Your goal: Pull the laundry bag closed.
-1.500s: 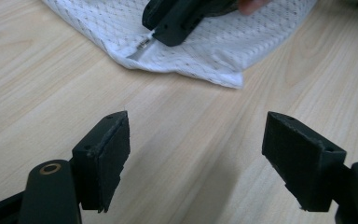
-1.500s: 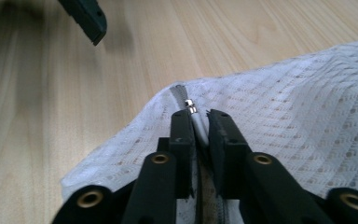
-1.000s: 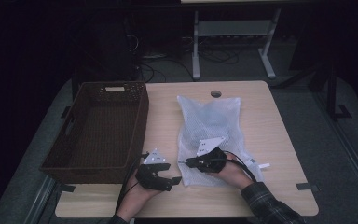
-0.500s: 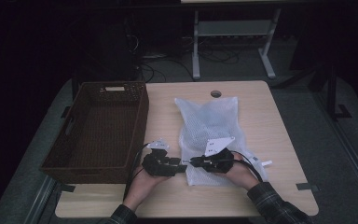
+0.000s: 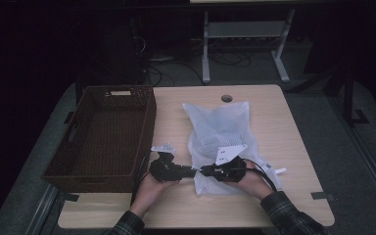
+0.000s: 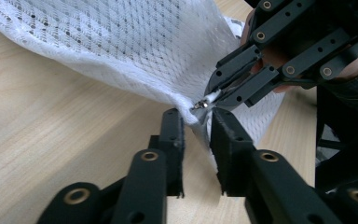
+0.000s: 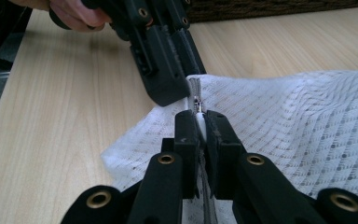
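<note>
A white mesh bag lies flat in the middle of the table. Both grippers meet at its near left corner. My left gripper comes in from the left and is shut on the fabric at that corner. My right gripper comes from the right and is shut on the white zipper pull, tip to tip with the left one. In the right gripper view the zipper runs straight out from my right gripper to the left gripper.
An empty dark wicker basket stands on the left part of the table, close to the left hand. The wooden table has bare room right of the bag. A cable hole sits near the far edge.
The left gripper has moved right to the bag's corner and shut on it. The right gripper has shifted slightly left, so the two now meet tip to tip.
</note>
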Available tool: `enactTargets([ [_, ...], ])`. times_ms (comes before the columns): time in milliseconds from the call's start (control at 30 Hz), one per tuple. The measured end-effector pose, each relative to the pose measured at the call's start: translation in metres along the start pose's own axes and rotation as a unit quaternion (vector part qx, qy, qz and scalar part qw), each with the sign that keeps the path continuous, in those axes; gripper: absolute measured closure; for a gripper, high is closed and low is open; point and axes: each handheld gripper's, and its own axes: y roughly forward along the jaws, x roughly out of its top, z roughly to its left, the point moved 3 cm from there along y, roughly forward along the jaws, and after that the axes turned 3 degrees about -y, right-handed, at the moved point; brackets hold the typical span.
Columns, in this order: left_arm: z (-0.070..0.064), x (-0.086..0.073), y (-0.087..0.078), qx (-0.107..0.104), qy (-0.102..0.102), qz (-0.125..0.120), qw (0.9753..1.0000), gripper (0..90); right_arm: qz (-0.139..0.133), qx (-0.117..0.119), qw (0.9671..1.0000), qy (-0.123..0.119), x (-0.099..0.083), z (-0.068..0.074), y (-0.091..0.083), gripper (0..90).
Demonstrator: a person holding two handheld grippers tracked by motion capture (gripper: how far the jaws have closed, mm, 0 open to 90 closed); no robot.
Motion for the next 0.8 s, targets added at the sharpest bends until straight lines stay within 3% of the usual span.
enactTargets([
  [200,-0.001,0.000,0.000,0.003,0.014,0.002,0.9999,83.7,0.009,0.000,0.9999,-0.005,-0.002,0.001,0.004,82.8],
  [333,-0.004,-0.002,-0.001,0.011,0.035,0.007,0.9993,86.5,0.003,0.012,0.9999,0.009,-0.002,0.000,0.002,72.6],
  [467,-0.005,-0.003,-0.002,0.017,0.044,0.008,0.9989,87.0,-0.010,0.006,0.9994,0.033,0.000,-0.007,-0.011,73.8],
  [800,-0.009,-0.007,-0.004,0.017,0.079,0.010,0.9966,87.6,0.023,0.037,0.9972,0.060,-0.014,-0.003,-0.009,73.1],
])
